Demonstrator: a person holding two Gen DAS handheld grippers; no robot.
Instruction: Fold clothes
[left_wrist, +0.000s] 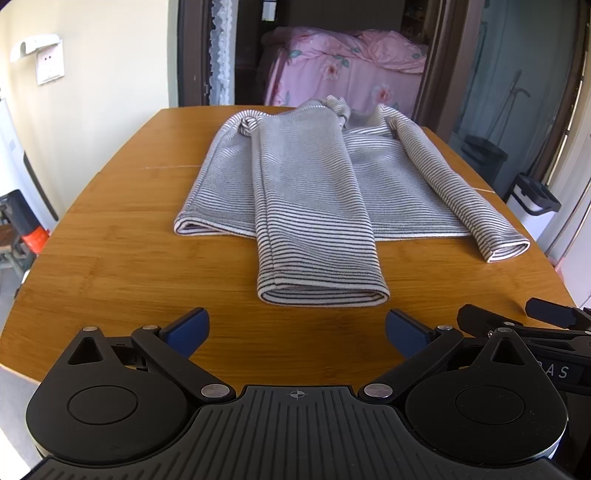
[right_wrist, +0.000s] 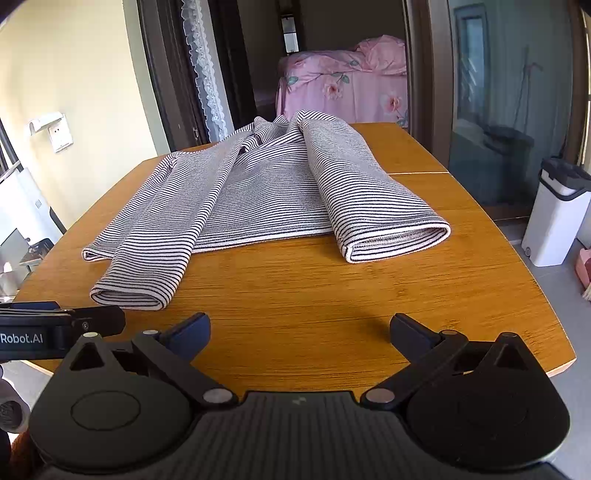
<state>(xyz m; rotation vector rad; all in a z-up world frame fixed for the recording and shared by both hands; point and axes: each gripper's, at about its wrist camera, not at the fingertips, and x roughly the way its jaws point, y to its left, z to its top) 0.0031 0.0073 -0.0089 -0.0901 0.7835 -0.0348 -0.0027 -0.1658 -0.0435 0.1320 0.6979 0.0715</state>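
Your left gripper hovers over the near edge of the orange-brown wooden table, its blue-padded fingers spread wide with nothing between them. Your right gripper sits just beside it, likewise wide apart and empty. The grey-and-white striped knit long-sleeved top lies flat in the middle of the table, well ahead of both grippers. One sleeve is folded over the body and reaches past the hem toward you; the other sleeve runs down the right side, its cuff open on the wood. The collar end looks bunched, though it is too far off to be sure.
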